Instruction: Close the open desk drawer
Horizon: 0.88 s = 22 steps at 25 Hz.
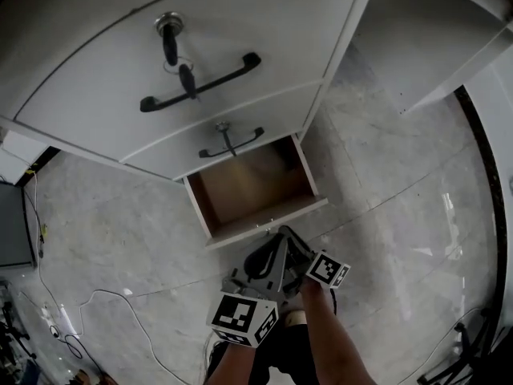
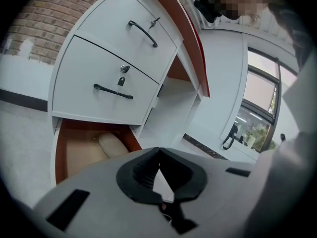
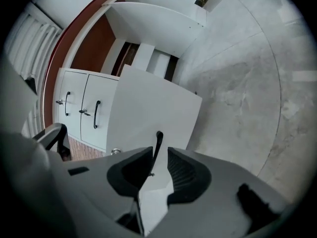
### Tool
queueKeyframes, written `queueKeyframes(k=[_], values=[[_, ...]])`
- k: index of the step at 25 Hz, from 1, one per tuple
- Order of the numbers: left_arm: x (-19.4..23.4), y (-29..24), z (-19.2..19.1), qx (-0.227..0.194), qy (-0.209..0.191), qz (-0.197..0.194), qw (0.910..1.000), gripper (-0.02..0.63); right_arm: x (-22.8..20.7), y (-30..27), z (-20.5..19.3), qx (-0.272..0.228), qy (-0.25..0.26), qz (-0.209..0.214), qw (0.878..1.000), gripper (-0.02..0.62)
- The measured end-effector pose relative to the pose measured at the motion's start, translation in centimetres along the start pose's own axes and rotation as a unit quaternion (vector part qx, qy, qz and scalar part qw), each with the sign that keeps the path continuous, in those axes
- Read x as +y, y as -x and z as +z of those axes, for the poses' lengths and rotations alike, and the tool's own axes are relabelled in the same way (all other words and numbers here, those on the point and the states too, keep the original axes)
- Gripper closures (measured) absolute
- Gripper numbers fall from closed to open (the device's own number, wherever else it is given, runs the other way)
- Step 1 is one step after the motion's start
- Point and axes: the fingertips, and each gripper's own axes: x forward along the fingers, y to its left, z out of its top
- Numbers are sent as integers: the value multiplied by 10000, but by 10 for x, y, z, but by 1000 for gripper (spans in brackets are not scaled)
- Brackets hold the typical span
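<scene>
1. The head camera sits highest. From it we look steeply down on the drawer stack (image 1: 96, 87), with the open drawer (image 1: 252, 187) mid-frame and the marble floor (image 1: 385, 183) around it.
2. The camera on the left gripper (image 2: 158, 152) sits low and near. We face along its jaws and up at the white drawer fronts, and see into the open drawer at lower left.
3. The camera on the right gripper (image 3: 158, 150) is nearest and rolled sideways. We look from just off the open drawer's front panel (image 3: 153, 108), with the floor at right.
4. We find the open drawer and the drawer stack in all three views.
</scene>
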Motion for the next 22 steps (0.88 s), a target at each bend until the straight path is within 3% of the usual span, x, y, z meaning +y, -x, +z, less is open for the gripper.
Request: queueKeyframes(k=[7, 12, 18, 22], values=[[24, 6, 9, -156, 26, 287, 9995, 598, -5, -13, -3, -115, 10, 245, 9996, 499], [29, 0, 13, -183, -84, 270, 9994, 598, 3, -25, 3, -178, -2, 572, 9982, 515], [22, -6, 22, -337, -92, 73, 9994, 598, 9, -32, 7, -399, -253, 549, 9974, 549], [12, -10, 25, -334, -233, -61, 9992, 598, 35, -37, 21, -803, -568, 1149, 9885, 561]])
